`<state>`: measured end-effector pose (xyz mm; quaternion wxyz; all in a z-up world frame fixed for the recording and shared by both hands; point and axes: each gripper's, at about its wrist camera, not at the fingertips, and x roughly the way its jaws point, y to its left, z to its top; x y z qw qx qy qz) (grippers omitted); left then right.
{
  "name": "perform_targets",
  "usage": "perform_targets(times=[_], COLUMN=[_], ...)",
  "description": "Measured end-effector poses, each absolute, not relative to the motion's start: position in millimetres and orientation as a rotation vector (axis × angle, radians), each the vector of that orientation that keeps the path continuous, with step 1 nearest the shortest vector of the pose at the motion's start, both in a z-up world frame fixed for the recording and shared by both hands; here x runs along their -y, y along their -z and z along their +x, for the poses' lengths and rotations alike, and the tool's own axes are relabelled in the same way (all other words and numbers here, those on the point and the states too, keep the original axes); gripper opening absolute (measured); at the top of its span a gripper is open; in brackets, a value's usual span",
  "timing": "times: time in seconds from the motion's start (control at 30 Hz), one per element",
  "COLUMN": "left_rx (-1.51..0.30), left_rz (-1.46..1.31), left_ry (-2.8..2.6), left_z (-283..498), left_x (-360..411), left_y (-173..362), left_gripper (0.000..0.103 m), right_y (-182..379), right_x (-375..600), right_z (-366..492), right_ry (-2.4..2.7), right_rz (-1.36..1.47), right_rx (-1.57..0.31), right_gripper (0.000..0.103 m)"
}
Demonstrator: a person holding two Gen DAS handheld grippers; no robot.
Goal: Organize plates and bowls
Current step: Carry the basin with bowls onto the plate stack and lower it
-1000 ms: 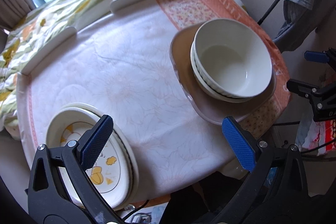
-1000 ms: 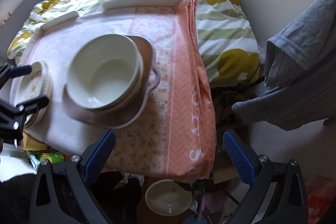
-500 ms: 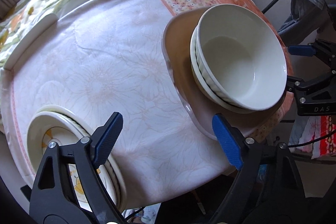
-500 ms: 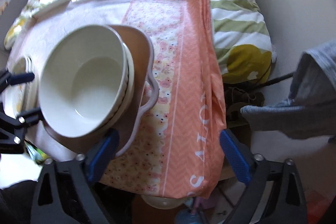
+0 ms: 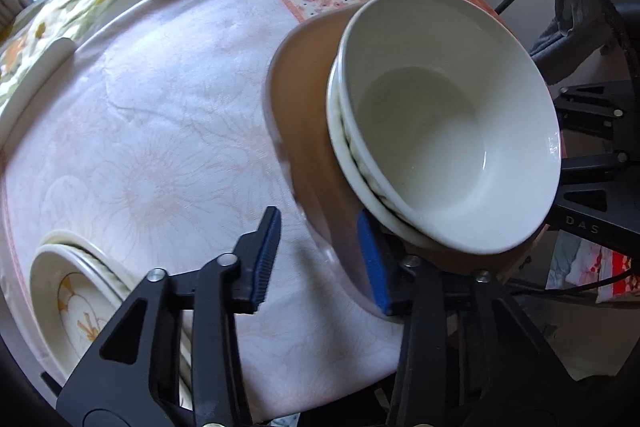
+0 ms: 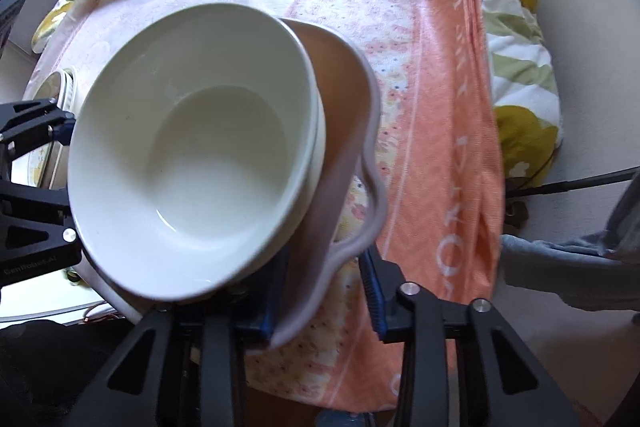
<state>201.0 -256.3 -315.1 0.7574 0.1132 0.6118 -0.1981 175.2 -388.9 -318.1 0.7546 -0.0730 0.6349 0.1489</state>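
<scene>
**Left claw.** The left claw (image 5: 319, 261) points steeply down at the table. Its jaws have just been closing and now stand narrow but not clamped. The near rim of the brown plate (image 5: 304, 115) lies between them. The right-hand pad sits over the inner face of the plate. The left-hand pad stands outside the rim, with a strip of white tablecloth (image 5: 160, 131) visible between the two.

**Right claw.** The right claw (image 6: 322, 295) also points steeply down. Its jaws have just been closing and stand narrow, with the opposite rim of the same plate between them. The left-hand pad is partly hidden behind the plate wall and under the bowl. The right-hand pad stands just outside the wavy plate edge, with patterned orange cloth (image 6: 440, 107) showing in the gap. No firm pinch is visible.

**Task items.**
- Two stacked white bowls (image 5: 440, 131) rest on the brown plate. They lie ahead and to the right of the left claw, and ahead and to the left of the right claw.
- A stack of yellow-patterned plates (image 5: 60, 291) lies on the tablecloth just left of the left claw, well apart from the brown plate.
</scene>
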Motion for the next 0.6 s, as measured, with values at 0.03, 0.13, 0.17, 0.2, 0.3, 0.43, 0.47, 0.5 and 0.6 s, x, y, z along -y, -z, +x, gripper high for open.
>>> perform_targets(times=[0.03,0.13,0.17,0.2,0.3,0.43,0.47,0.5,0.6], left_rx=[-1.332,-1.309,-1.300,-1.293,-1.276,-1.242,-1.238,-1.234,-1.213], left_rz=[0.247,0.262,0.264,0.258,0.233,0.256,0.257,0.258,0.260], left_ry=[0.442,0.457,0.458,0.461,0.480,0.474,0.470,0.466,0.454], left_z=[200.6,198.9,198.7,198.8,198.3,195.0,194.9,194.1,191.1], left_x=[258.5,264.6,265.0,264.1,261.0,262.2,262.2,262.4,260.9], left_y=[315.3,314.6,314.5,314.7,313.4,309.2,308.5,307.6,304.7], left_gripper=[0.026,0.015,0.015,0.015,0.014,0.014,0.014,0.014,0.014], right_y=[319.7,319.9,319.6,318.9,318.3,315.9,315.2,315.4,315.3], right_x=[388.5,385.0,384.4,384.7,386.4,386.3,385.3,385.0,387.0], right_z=[175.3,173.2,172.7,173.2,169.7,165.4,164.7,163.0,168.4], right_ry=[-0.334,-0.359,-0.364,-0.364,-0.356,-0.335,-0.336,-0.336,-0.338], right_rz=[-0.139,-0.100,-0.091,-0.090,-0.054,-0.042,-0.043,-0.045,-0.066], right_rx=[-1.381,-1.365,-1.361,-1.356,-1.338,-1.314,-1.311,-1.308,-1.289], right_gripper=[0.022,0.013,0.011,0.011,0.011,0.011,0.011,0.011,0.011])
